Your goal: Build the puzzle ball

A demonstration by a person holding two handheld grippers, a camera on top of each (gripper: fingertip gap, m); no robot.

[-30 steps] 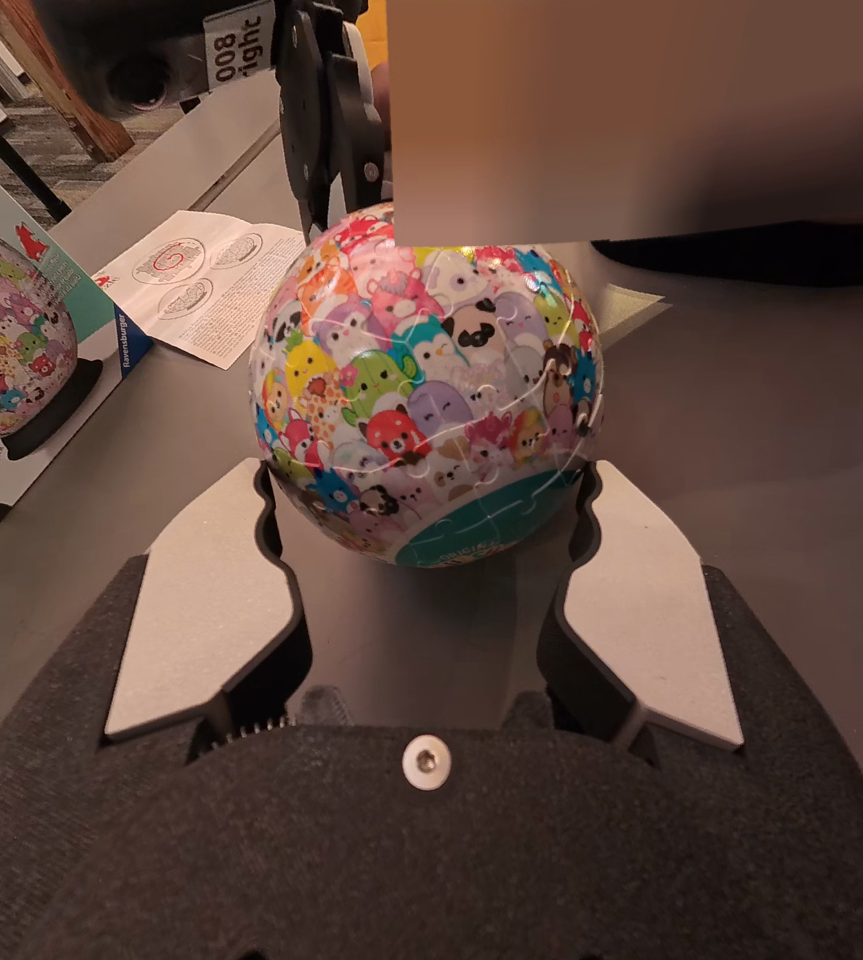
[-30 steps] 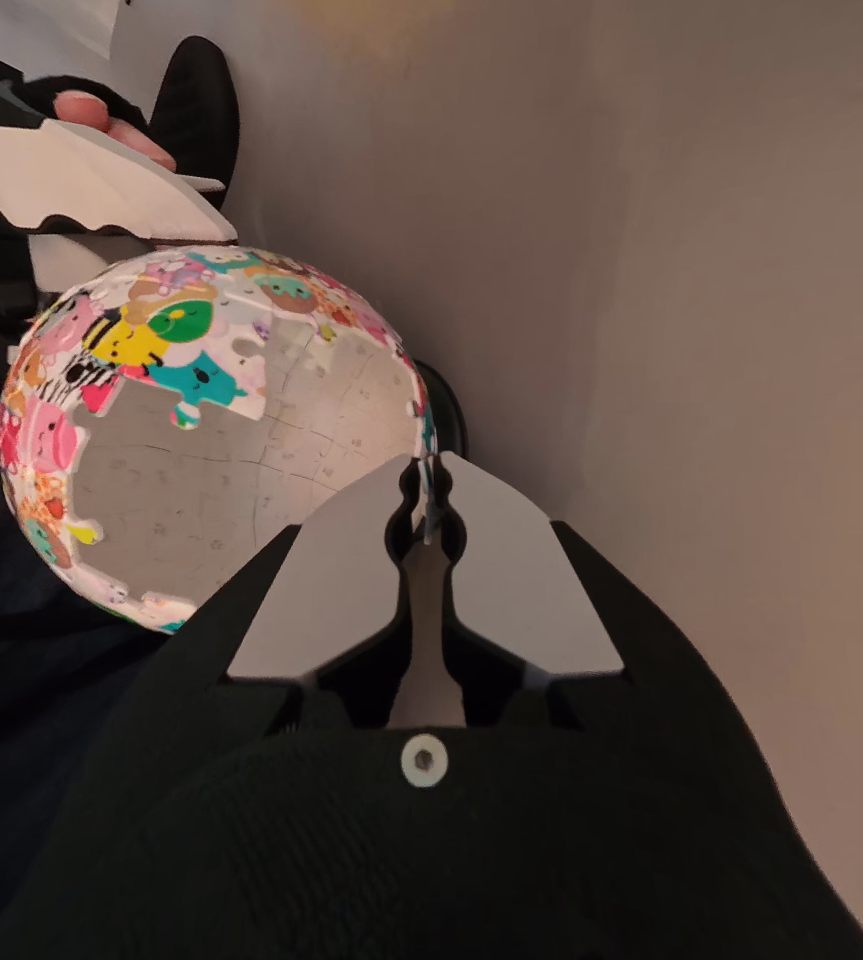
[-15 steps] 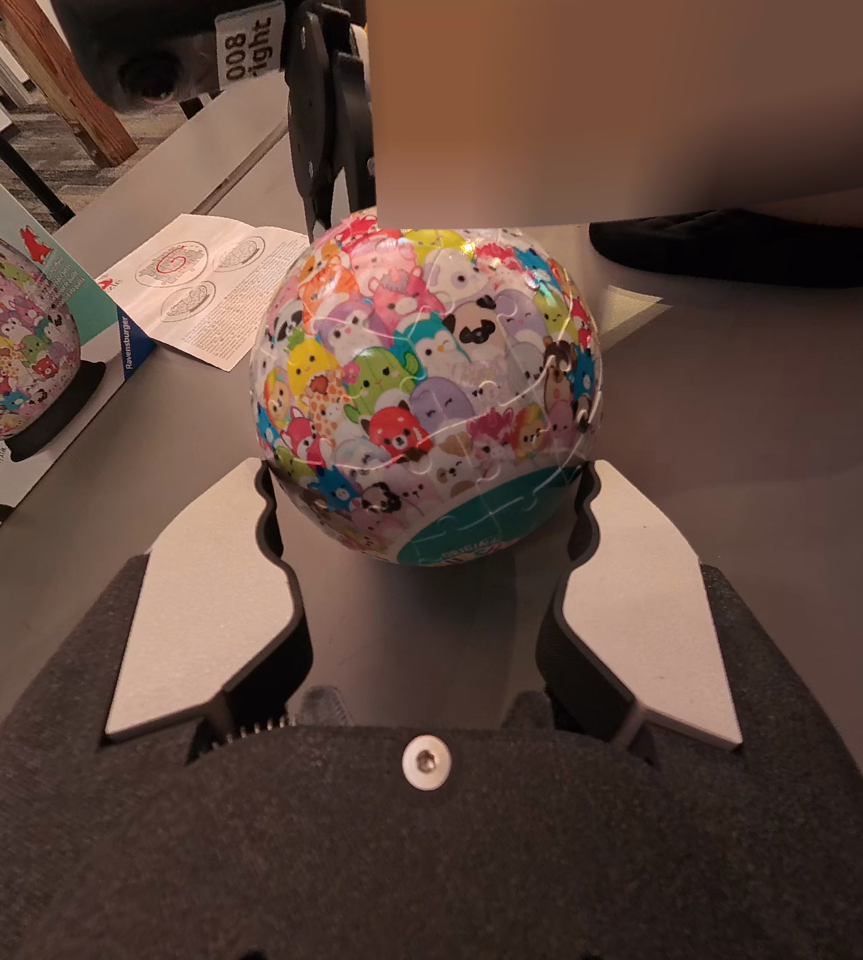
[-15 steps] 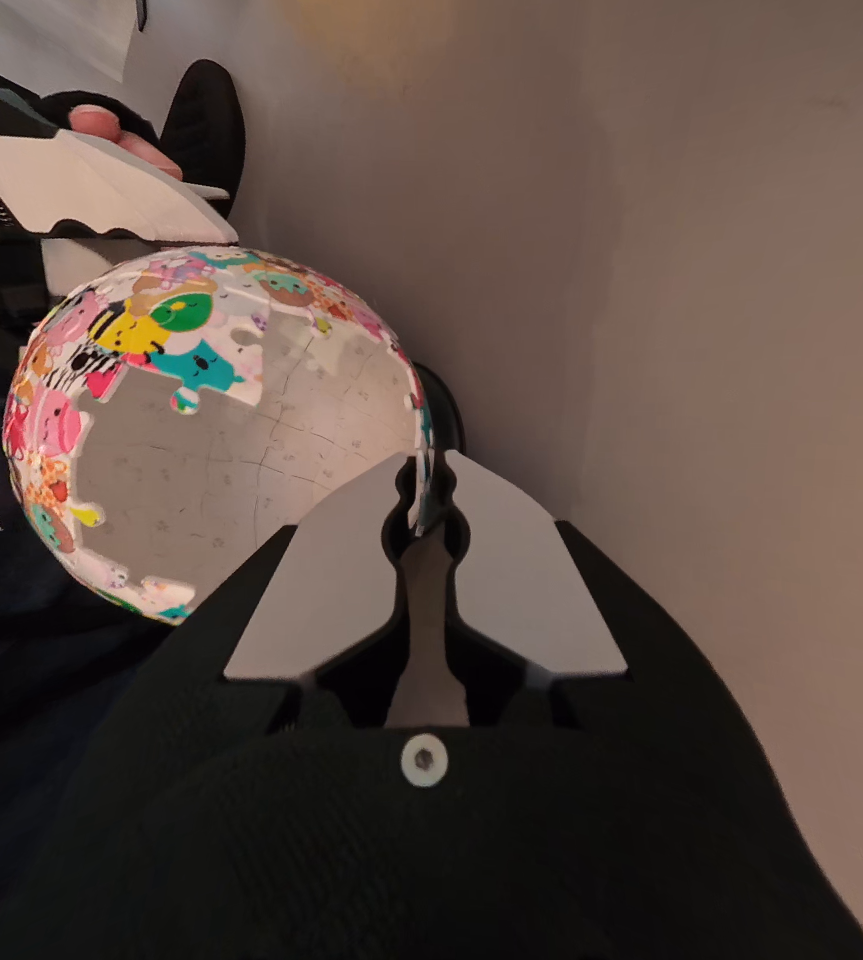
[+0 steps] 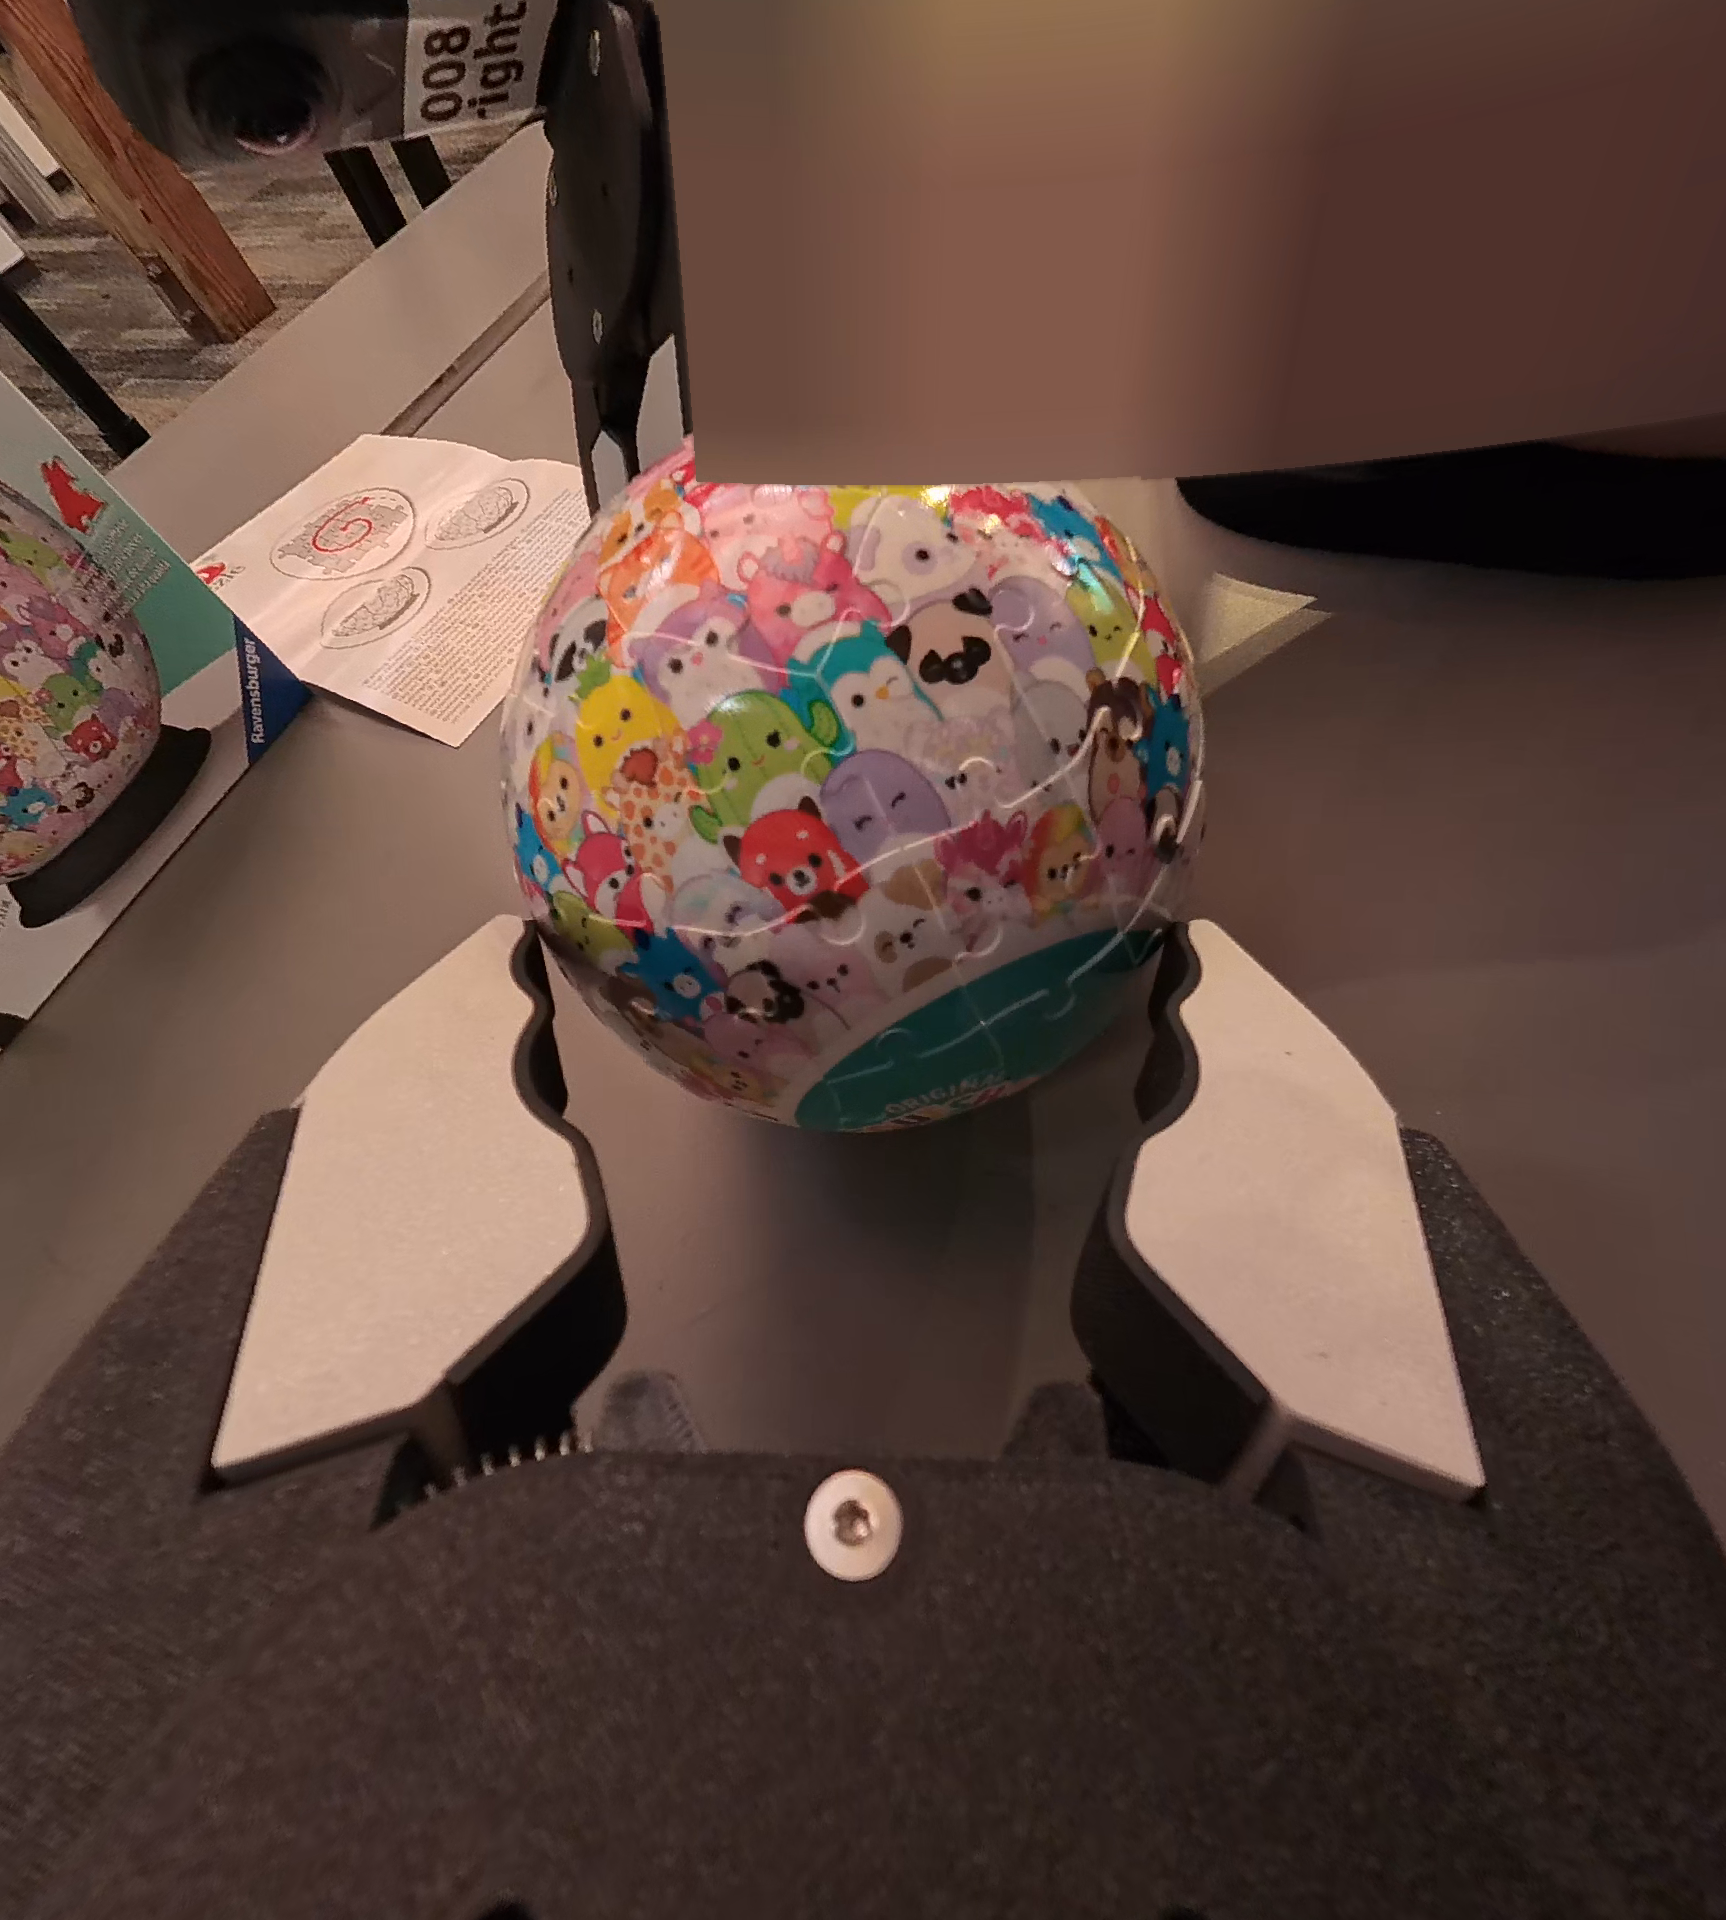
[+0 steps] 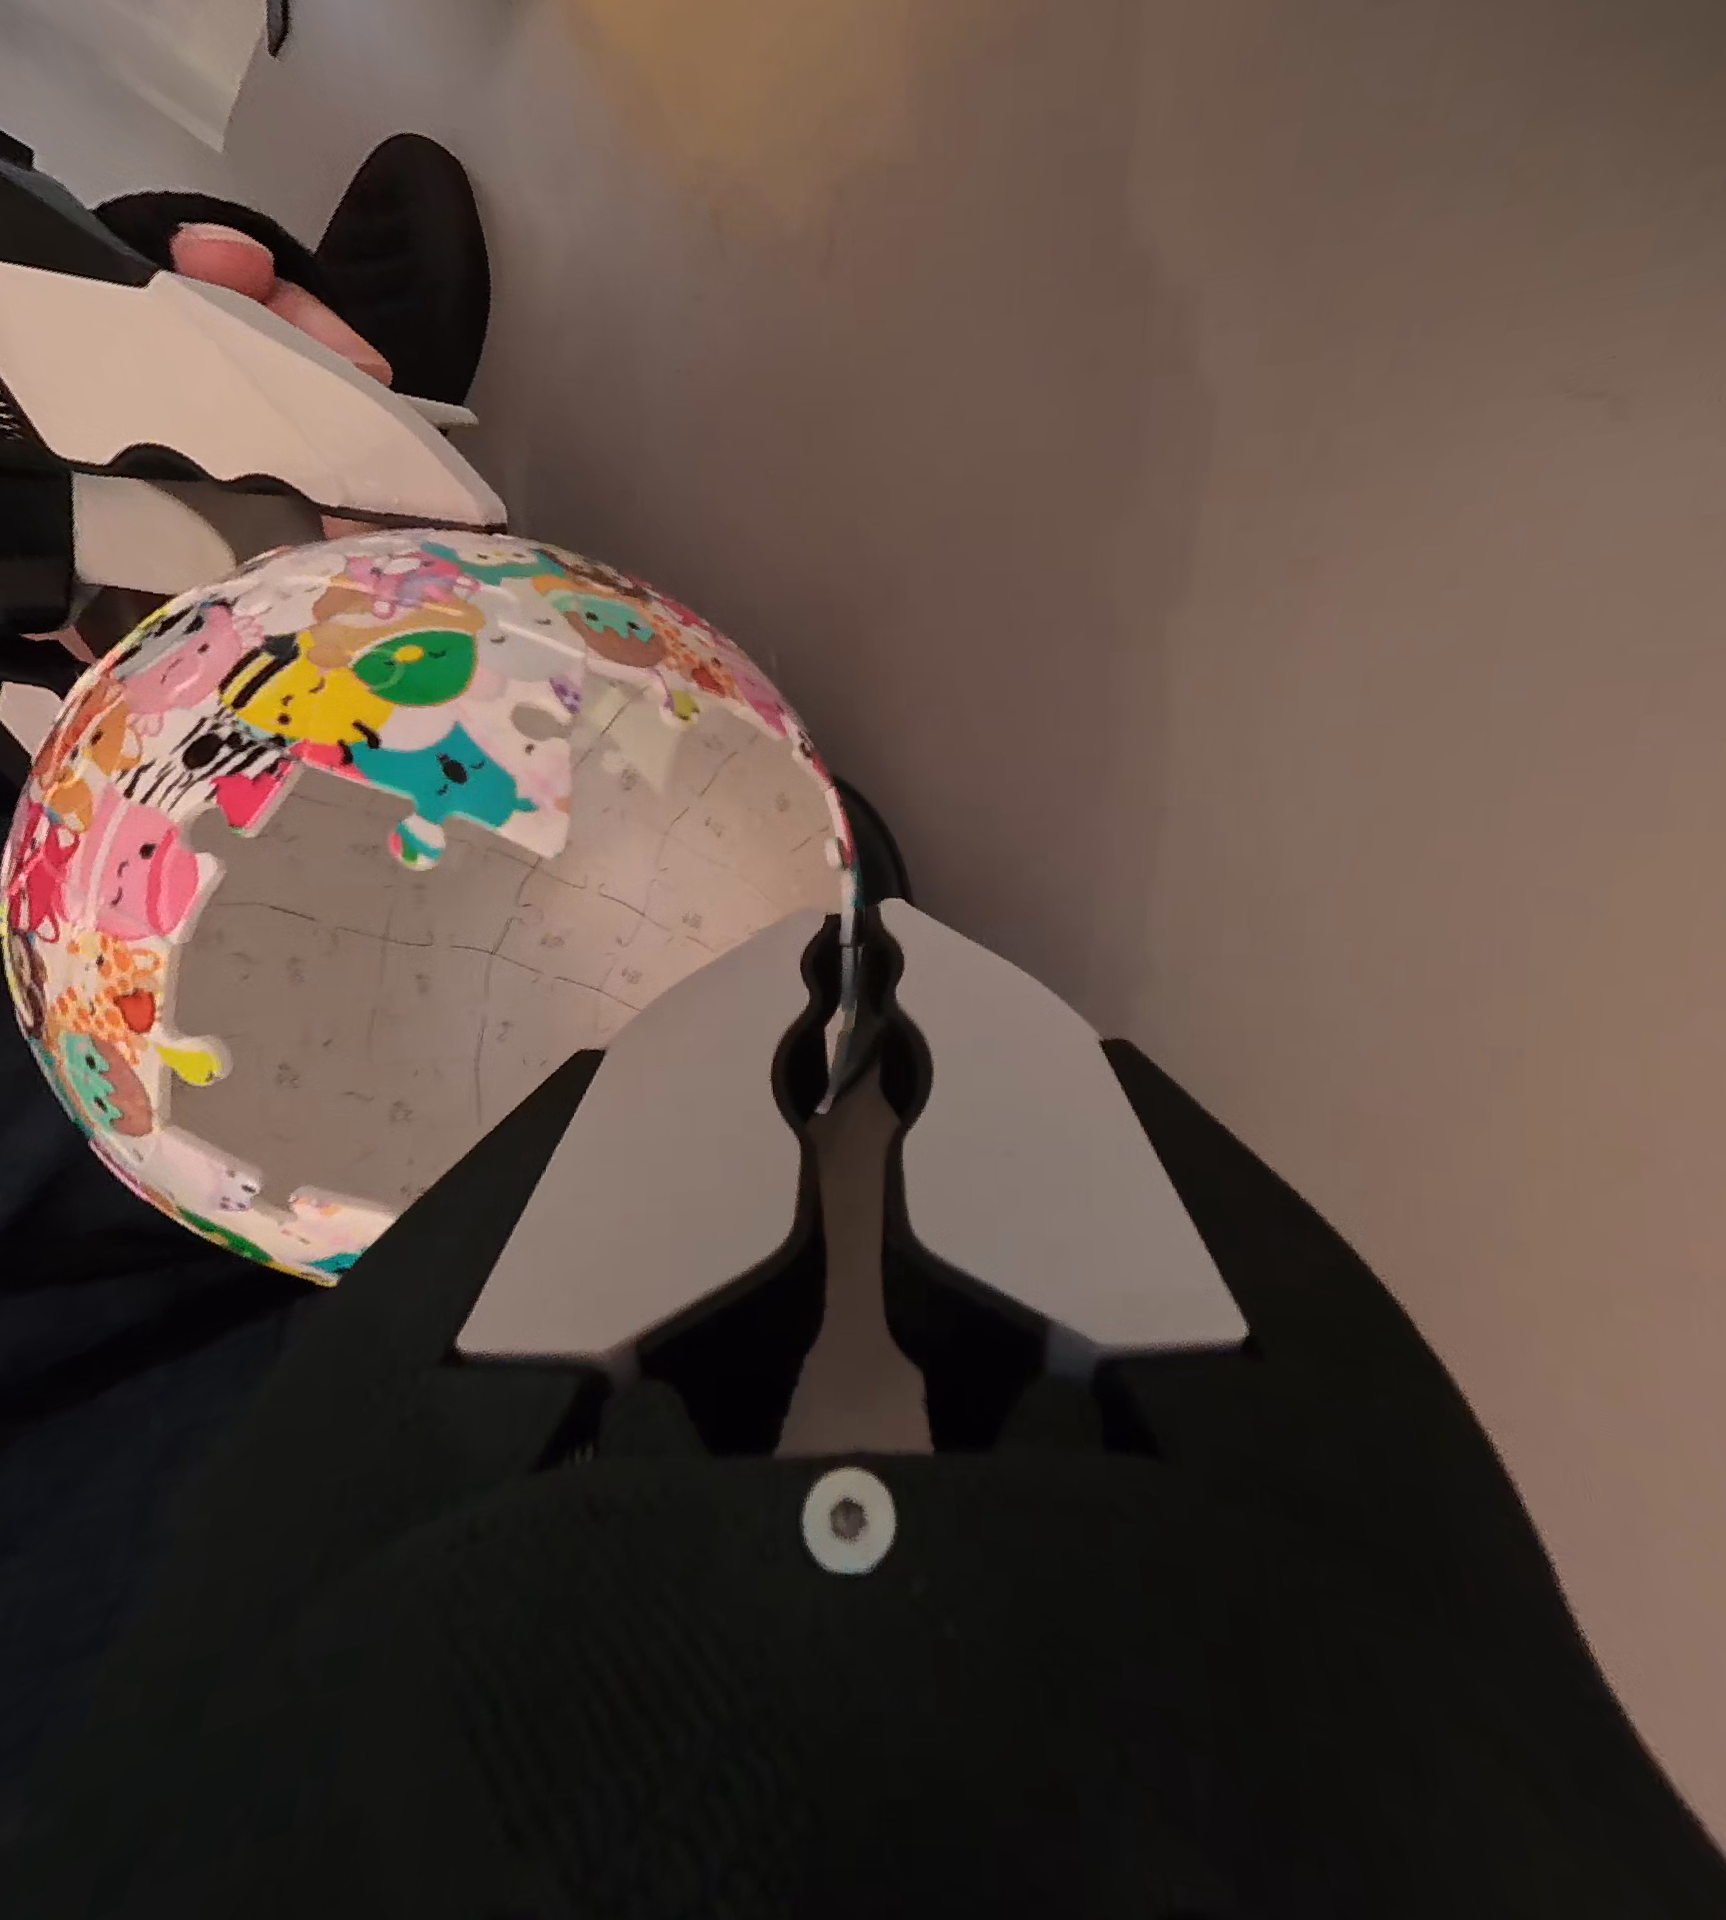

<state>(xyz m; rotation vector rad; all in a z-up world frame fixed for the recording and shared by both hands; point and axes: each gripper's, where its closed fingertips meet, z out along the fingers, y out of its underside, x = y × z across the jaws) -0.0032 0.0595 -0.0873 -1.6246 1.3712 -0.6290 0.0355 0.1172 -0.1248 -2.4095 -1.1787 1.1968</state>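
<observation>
The puzzle ball (image 5: pixel 848 790), covered in colourful cartoon animals, sits between the fingers of my left gripper (image 5: pixel 851 940), which press its lower sides just above the grey table (image 5: pixel 1461 935). In the right wrist view the ball (image 6: pixel 319 727) shows a large open gap with the white inner shell (image 6: pixel 485 966) behind it. My right gripper (image 6: pixel 851 935) is shut on a thin puzzle piece (image 6: pixel 846 997), seen edge-on at the right rim of that gap. The right gripper also shows behind the ball in the left wrist view (image 5: pixel 615 312). One left finger (image 6: pixel 246 416) lies against the ball's far side.
The puzzle box (image 5: pixel 28 727) stands at the left, with a paper instruction sheet (image 5: pixel 402 582) beside it. A dark cloth item (image 5: pixel 1513 520) lies behind the ball at the right. A wooden leg (image 5: pixel 132 177) is at the far left. A black round object (image 6: pixel 885 842) sits behind the ball. The tips of one gripper are about 9 centimeters away from the tips of the other.
Almost nothing has moved. The left gripper keeps hold of the ball, and the right gripper stays at the gap's rim with the piece, shifted only slightly.
</observation>
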